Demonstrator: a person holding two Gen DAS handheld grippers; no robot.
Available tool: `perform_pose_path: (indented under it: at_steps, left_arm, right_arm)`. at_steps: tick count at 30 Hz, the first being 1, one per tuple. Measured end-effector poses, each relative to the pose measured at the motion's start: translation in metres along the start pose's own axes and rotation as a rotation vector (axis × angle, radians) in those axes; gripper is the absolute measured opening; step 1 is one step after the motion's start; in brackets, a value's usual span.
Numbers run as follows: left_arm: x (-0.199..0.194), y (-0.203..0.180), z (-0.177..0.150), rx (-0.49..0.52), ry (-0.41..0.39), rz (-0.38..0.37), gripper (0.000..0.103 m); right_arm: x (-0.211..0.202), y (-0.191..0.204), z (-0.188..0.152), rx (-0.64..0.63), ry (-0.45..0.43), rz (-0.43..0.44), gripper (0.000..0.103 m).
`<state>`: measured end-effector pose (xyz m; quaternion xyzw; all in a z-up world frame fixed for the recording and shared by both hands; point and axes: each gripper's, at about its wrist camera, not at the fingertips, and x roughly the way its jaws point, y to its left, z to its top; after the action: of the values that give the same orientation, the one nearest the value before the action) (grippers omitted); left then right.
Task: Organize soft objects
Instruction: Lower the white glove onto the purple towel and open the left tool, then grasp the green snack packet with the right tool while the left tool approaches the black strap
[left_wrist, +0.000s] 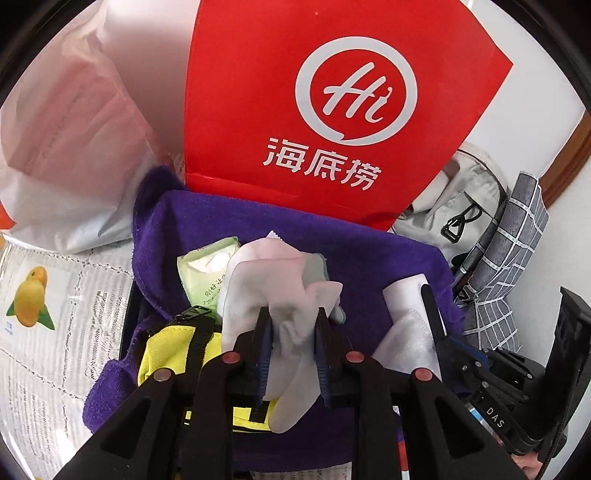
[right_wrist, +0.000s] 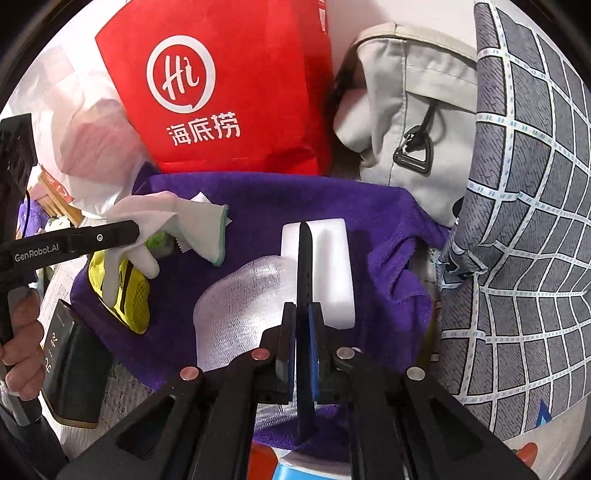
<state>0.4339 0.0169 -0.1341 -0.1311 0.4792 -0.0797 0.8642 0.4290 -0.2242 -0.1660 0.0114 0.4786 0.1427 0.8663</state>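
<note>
Purple towel (left_wrist: 258, 229) is being used as the work surface, spread in front of a red paper bag (left_wrist: 332, 92) w/ white logo. White cloth (left_wrist: 291, 325) is being pinched between the pads of the left gripper (left_wrist: 293, 332); jaws are standing only a little apart, w/ bunched fabric filling the gap and its tail hanging below. A pale green-edged cloth (right_wrist: 207, 225) is being carried along w/ it, lying just behind the white one. Under that bundle a green wipes pack (left_wrist: 201, 269) and a yellow pouch (left_wrist: 166, 347) are being partly covered, both on the towel.

A thin black strap (right_wrist: 306, 266) is being clamped by the right gripper (right_wrist: 303, 325), jaws nearly closed on it. The strap is running upright between the pads and across a white block (right_wrist: 332, 266). Beside it, to the left, a white mesh cloth (right_wrist: 240, 295) is lying on the towel, touching the block.

The left gripper's handle is being gripped by a hand (right_wrist: 22, 332) at the right wrist view's left edge. A grey bag (right_wrist: 406, 110) and a grey checked fabric (right_wrist: 517, 221) are sitting to the right of the towel; a white plastic bag (left_wrist: 66, 129) is on the left.
</note>
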Motion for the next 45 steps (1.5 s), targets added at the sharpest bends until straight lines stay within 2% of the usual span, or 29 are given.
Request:
perform_pose_path:
  at_steps: [5,8,9,12,14,17,20,23,27,32,37,41,45]
  left_arm:
    - [-0.002,0.000,0.001,0.001,-0.005,0.036,0.026]
    - [-0.005,-0.001,0.002,0.010,-0.001,0.044,0.039]
    - [-0.008,0.000,0.002,0.010,-0.006,0.048,0.039]
    - [-0.019,0.001,0.003,0.011,-0.027,0.055,0.044]
    - [-0.027,0.000,0.004,0.021,-0.041,0.045,0.046]
    - [-0.037,-0.005,0.004,0.037,-0.062,0.043,0.050]
    - [-0.050,-0.011,0.004,0.064,-0.092,0.053,0.054]
    - [-0.063,-0.019,0.002,0.081,-0.114,0.046,0.054]
    - [-0.084,-0.028,-0.003,0.098,-0.123,-0.008,0.056]
    - [-0.127,-0.039,-0.018,0.124,-0.212,-0.003,0.062]
    - [-0.153,-0.038,-0.055,0.156,-0.225,-0.020,0.062]
    - [-0.161,-0.021,-0.088,0.147,-0.211,0.016,0.062]
    - [-0.167,0.007,-0.125,0.100,-0.190,0.048,0.062]
  right_arm:
    - [-0.001,-0.001,0.000,0.008,0.004,0.018,0.009]
    - [-0.003,-0.001,-0.001,0.014,0.007,0.028,0.009]
    - [-0.005,0.002,-0.001,0.006,0.004,0.024,0.010]
    - [-0.014,0.010,0.000,-0.010,-0.020,0.020,0.018]
    - [-0.026,0.014,0.000,-0.016,-0.051,0.022,0.031]
    - [-0.051,0.022,-0.001,-0.025,-0.108,0.022,0.043]
    - [-0.076,0.030,-0.004,-0.007,-0.163,0.029,0.048]
    - [-0.096,0.041,-0.013,-0.019,-0.165,0.051,0.048]
    - [-0.127,0.053,-0.039,-0.037,-0.182,0.037,0.048]
    - [-0.149,0.059,-0.083,-0.008,-0.179,0.068,0.049]
    - [-0.156,0.070,-0.131,-0.002,-0.117,0.095,0.049]
    - [-0.153,0.077,-0.166,0.013,-0.099,0.126,0.049]
    - [-0.138,0.092,-0.200,0.017,-0.029,0.202,0.050]
